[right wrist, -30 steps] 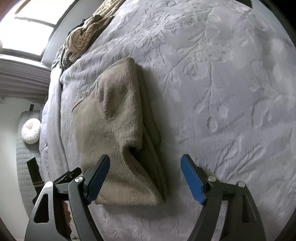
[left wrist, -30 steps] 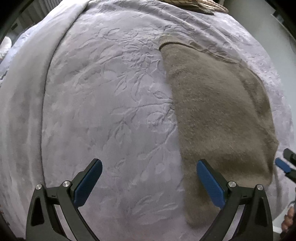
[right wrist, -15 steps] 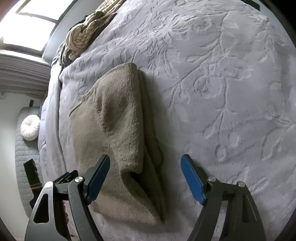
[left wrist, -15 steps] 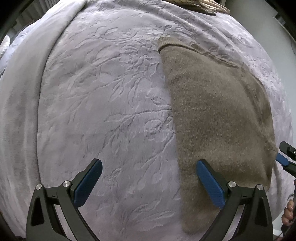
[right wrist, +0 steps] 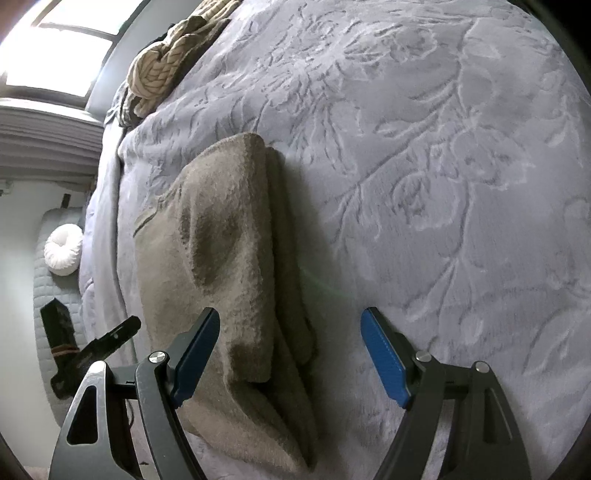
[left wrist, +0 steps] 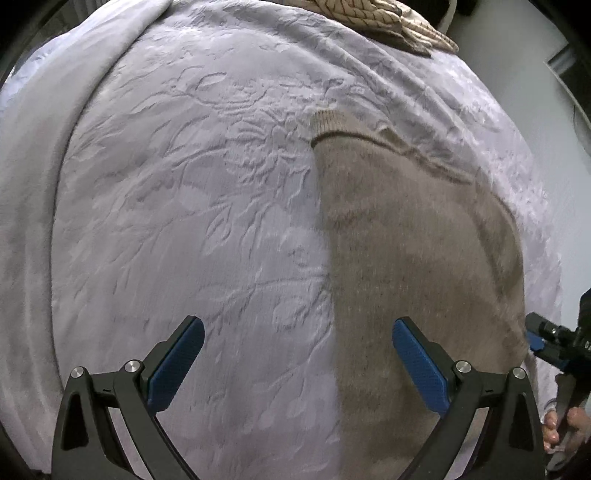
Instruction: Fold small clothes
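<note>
A taupe knitted garment (left wrist: 413, 258) lies folded on a lavender embossed bedspread (left wrist: 203, 184). It also shows in the right wrist view (right wrist: 229, 266), with its layers stacked. My left gripper (left wrist: 295, 354) is open and empty, low over the bed, with its right finger above the garment's near left edge. My right gripper (right wrist: 290, 354) is open and empty, its fingers straddling the garment's near right edge. The right gripper's tip shows at the right edge of the left wrist view (left wrist: 554, 343).
A beige cable-knit item (right wrist: 166, 66) lies crumpled at the far end of the bed, also in the left wrist view (left wrist: 369, 14). A white round cushion (right wrist: 62, 249) sits on a grey quilted seat beyond the bed's left side. A bright window (right wrist: 62, 62) is behind.
Both grippers have moved forward and lower toward the garment, which now looks larger in both views. The garment itself has not moved. Both grippers stay open.
</note>
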Tool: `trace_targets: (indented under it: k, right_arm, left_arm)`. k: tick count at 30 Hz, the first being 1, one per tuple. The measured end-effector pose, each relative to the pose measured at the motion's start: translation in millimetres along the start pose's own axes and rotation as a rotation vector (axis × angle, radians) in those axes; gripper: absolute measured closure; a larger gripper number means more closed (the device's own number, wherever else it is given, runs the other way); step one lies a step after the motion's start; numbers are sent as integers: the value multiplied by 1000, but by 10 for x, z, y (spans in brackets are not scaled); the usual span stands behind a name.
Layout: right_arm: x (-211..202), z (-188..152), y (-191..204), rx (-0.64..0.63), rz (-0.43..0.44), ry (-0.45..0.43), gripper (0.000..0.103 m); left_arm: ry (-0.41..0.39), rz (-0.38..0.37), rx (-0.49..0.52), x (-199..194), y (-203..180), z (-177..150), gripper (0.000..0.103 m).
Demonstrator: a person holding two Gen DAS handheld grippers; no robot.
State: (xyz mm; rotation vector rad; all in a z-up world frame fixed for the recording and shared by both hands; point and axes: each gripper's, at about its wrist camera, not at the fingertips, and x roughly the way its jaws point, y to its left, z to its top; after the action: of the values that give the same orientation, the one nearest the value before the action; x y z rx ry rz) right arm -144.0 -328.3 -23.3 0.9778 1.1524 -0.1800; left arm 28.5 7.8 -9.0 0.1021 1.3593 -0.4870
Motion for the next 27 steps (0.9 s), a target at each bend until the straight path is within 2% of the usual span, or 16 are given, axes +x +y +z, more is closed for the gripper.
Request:
trace_targets:
  k: [4, 7, 11, 14, 18, 24, 25, 27]
  right_arm:
    - [62, 63, -29, -7, 94, 28, 21]
    - [171, 130, -21, -27, 173, 71, 21]
    - [357, 202, 26, -64, 220, 131, 21]
    - [477, 246, 119, -102, 251, 158, 19]
    - [624, 256, 297, -122, 334, 187, 18]
    - [710, 254, 318, -61, 345, 180, 18]
    - [708, 251, 313, -48, 340, 176, 22]
    - [711, 240, 285, -31, 313, 176, 47]
  left_arm:
    - [9, -105, 4, 33, -34, 53, 1]
    - [56, -180, 37, 182, -137, 66, 1]
    - [109, -259, 71, 395, -281, 73, 1]
    - [113, -284, 78, 477, -376, 68, 1]
    - [93, -300, 58, 538, -469, 114, 1]
    - [68, -269, 56, 610, -664, 138, 2]
    - [61, -268, 55, 590, -652, 134, 7]
    - [43, -270, 52, 512, -599, 110, 15]
